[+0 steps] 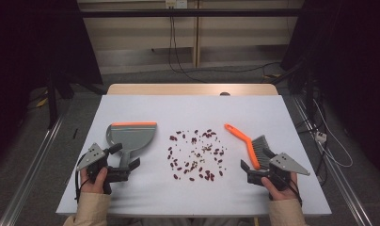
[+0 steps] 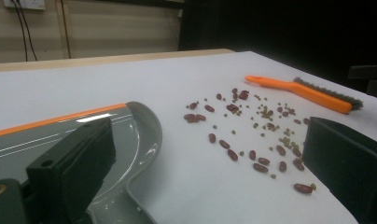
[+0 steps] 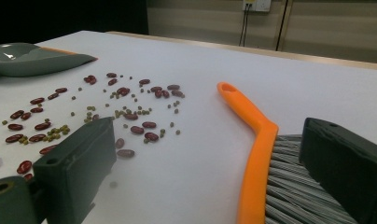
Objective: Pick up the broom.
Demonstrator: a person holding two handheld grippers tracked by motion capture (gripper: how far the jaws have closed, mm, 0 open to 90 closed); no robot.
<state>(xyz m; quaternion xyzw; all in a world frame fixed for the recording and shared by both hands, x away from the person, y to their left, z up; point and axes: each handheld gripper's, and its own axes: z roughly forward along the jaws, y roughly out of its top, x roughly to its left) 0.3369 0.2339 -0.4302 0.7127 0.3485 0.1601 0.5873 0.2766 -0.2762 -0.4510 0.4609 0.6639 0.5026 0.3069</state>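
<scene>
Both the left gripper [image 1: 123,165] at the dustpan [image 1: 130,137] and the right gripper [image 1: 254,163] at the brush [image 1: 252,145] are held apart, nothing gripped. Beans [image 1: 196,154] could be scattered off the table [image 1: 178,200] by a clumsy sweep.

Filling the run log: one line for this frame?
left gripper: open, at dustpan handle | right gripper: open, at brush | beans: scattered between, unswept | nothing grasped
</scene>
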